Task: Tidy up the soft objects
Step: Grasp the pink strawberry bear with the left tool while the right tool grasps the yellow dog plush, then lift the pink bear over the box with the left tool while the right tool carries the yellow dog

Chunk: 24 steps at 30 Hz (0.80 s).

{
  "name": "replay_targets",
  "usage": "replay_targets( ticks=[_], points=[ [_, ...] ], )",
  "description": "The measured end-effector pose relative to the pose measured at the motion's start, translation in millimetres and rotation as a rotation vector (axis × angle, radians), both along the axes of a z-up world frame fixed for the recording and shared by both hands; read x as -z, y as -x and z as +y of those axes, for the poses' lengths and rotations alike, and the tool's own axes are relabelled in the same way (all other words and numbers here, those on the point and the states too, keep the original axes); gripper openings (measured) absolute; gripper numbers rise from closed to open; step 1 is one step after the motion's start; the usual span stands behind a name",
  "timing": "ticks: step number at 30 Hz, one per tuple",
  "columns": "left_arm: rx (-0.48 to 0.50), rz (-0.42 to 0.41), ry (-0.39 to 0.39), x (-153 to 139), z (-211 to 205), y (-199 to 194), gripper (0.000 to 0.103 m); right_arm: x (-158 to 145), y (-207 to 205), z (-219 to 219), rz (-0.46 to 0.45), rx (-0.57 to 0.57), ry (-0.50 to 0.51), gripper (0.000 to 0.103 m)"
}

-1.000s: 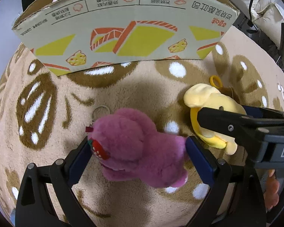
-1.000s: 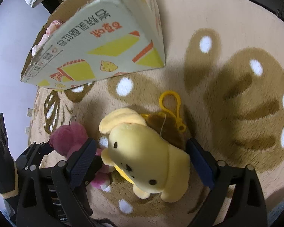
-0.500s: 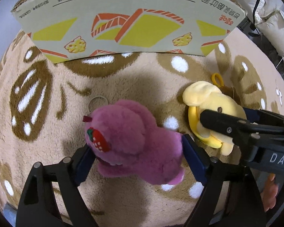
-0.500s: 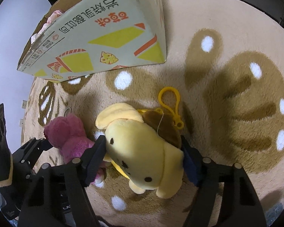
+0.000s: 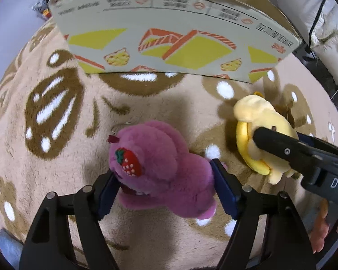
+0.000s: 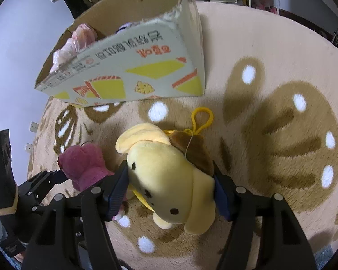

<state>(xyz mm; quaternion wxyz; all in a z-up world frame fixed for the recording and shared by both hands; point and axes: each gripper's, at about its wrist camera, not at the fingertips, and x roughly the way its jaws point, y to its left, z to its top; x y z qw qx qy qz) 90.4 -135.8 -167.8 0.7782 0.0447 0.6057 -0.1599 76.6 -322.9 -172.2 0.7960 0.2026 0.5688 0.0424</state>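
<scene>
Both sets of jaws have just been closing. The left gripper (image 5: 164, 182) now clamps the purple plush (image 5: 160, 164) at lower centre, and the right gripper (image 6: 169, 191) squeezes the yellow plush (image 6: 169, 180). Both toys sit on the rug (image 6: 270, 56), below the box (image 5: 169, 33). The pads bite only fluffy pile, so either toy may slip out when lifted.

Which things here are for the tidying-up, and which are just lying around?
For the job:
- fluffy purple plush toy with strawberry
- yellow plush dog with keyring loop
- printed cardboard box

Just there:
- beige and brown fluffy rug
- white padded bag
</scene>
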Motion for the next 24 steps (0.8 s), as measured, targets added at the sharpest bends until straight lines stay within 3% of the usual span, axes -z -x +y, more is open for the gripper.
replay_targets(
  ticks=[5, 10, 19, 24],
  points=[
    [-0.029, -0.026, -0.008, -5, 12, -5, 0.074, -4, 2, -4, -0.016, 0.005, -0.007, 0.071],
    [-0.090, -0.105, 0.013, -17, 33, -9, 0.074, -24, 6, -8, -0.109, 0.003, -0.017, 0.071],
    [-0.199, -0.364, 0.011, -68, 64, 3, 0.074, -73, 22, -11, -0.352, 0.014, -0.005, 0.071],
    [-0.214, -0.496, 0.017, -99, 54, 13, 0.074, -99, 32, -7, -0.471, 0.020, 0.038, 0.071]
  ],
)
